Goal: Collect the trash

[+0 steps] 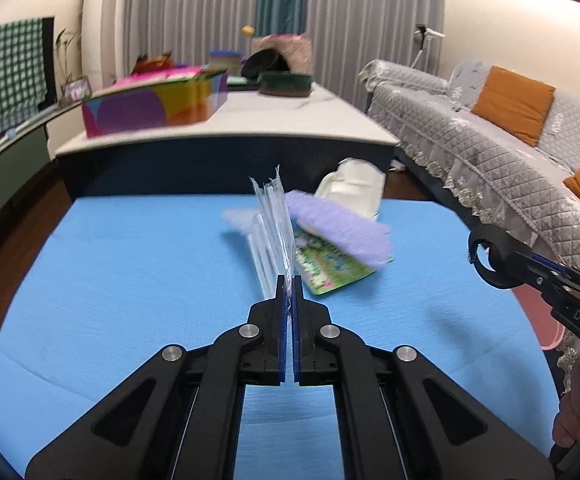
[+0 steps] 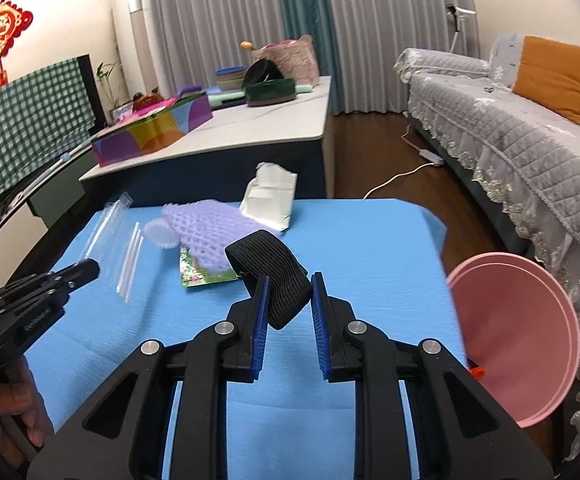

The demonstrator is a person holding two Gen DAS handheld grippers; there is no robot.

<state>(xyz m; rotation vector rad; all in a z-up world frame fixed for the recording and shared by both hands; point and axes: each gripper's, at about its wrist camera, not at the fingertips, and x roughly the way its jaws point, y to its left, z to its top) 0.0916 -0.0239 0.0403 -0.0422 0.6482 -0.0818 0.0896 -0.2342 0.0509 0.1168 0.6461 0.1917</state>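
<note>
We had the left gripper (image 1: 288, 284) pinched on a clear wrapper (image 1: 273, 220), the right gripper (image 2: 288, 292) clamping a black band (image 2: 269, 268).

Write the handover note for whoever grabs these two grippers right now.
Left gripper: shut on the clear plastic wrapper, lifted off the blue table.
Right gripper: shut on the black elastic band.
Pink bin: beside the table, at the right.
Left on the table: purple foam net, green packet under it, white pack.
Nothing visibly binned yet; drop both, then collect the rest.
</note>
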